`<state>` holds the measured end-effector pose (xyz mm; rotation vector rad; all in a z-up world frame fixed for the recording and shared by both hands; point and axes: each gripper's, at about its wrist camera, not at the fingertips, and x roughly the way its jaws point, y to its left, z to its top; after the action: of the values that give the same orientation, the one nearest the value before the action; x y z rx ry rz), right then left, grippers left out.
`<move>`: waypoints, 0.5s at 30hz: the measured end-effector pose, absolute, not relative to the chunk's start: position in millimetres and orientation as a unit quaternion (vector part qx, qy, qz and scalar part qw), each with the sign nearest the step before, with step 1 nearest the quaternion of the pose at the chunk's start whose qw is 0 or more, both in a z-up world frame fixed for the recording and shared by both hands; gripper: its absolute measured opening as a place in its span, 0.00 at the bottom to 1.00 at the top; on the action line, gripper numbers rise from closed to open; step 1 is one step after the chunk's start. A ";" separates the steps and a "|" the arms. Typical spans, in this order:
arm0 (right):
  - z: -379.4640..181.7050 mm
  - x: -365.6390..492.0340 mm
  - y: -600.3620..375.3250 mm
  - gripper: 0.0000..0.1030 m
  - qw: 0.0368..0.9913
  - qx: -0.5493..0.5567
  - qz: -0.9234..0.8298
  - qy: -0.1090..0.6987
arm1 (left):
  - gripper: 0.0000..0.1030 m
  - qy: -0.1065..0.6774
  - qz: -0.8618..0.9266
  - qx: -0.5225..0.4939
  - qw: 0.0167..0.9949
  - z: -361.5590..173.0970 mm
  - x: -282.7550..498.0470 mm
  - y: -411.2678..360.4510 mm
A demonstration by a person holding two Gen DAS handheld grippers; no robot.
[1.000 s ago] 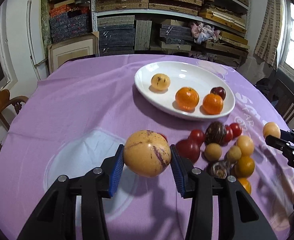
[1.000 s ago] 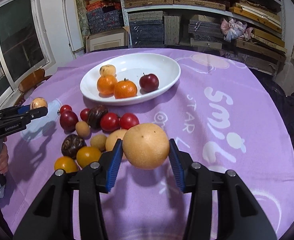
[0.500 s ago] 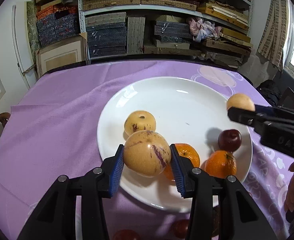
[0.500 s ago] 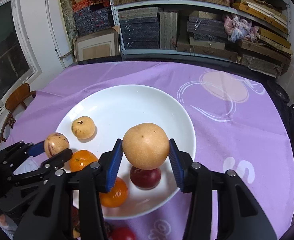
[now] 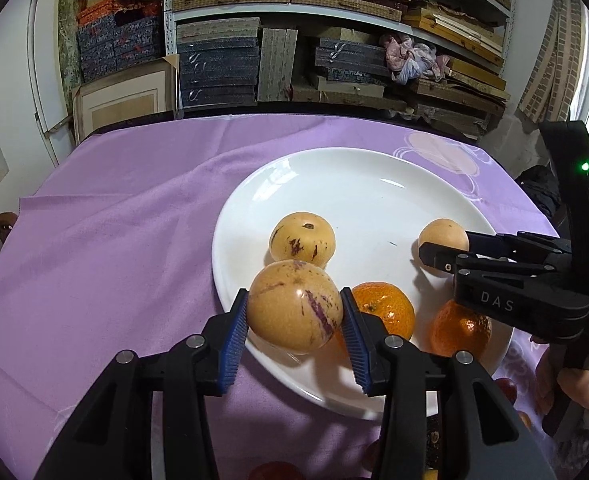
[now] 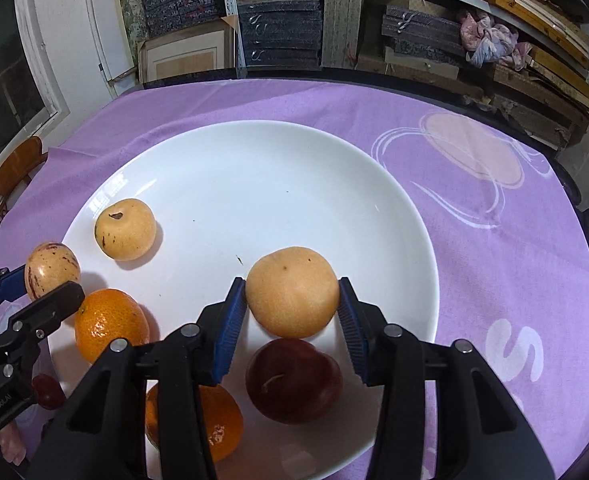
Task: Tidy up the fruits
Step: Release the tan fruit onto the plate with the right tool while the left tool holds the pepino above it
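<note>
My left gripper (image 5: 294, 312) is shut on a yellow fruit with purple streaks (image 5: 294, 306), held over the near left rim of the white plate (image 5: 354, 184). My right gripper (image 6: 292, 294) is shut on a plain tan round fruit (image 6: 292, 292) above the plate (image 6: 254, 168), just over a dark red plum (image 6: 294, 380). On the plate lie a yellow speckled fruit (image 5: 302, 242) and two oranges (image 5: 386, 310) (image 5: 460, 330). In the left wrist view the right gripper (image 5: 434, 250) comes in from the right with its tan fruit (image 5: 442, 236). In the right wrist view the left gripper (image 6: 42, 280) enters at the left edge.
A purple cloth (image 5: 114, 220) covers the round table. Loose red fruits (image 5: 272, 472) lie on the cloth near the plate's front edge. Shelves stacked with boxes (image 5: 222, 68) stand behind the table. A wooden chair (image 6: 16, 168) is at the left. A person's hand (image 5: 582, 392) holds the right gripper.
Both grippers have carried their fruits from over the loose fruit pile to above the plate. The plate now fills both views; each grip is unchanged.
</note>
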<state>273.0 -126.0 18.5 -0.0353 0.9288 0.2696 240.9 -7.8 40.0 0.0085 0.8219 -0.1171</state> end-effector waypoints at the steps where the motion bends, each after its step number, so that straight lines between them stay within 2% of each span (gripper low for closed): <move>1: 20.4 271.2 -129.0 0.45 0.887 -0.009 0.131 0.442 | 0.44 0.400 -0.060 0.008 0.914 39.2 240.3 -8.7; 7: 50.9 246.8 -154.7 0.48 0.903 0.015 0.136 0.408 | 0.44 0.411 -0.070 0.042 0.908 24.5 242.8 -30.9; 11: 74.0 216.1 -173.7 0.52 0.915 0.018 0.136 0.379 | 0.44 0.411 -0.079 0.019 0.908 19.9 243.8 -29.1; 15: 89.2 169.6 -196.4 0.71 0.931 0.027 0.126 0.341 | 0.44 0.402 -0.078 0.026 0.912 27.2 232.0 -26.4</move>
<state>169.6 -196.4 89.2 0.0560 0.6985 0.2586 232.0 -26.4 27.2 0.0546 0.8289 -0.1606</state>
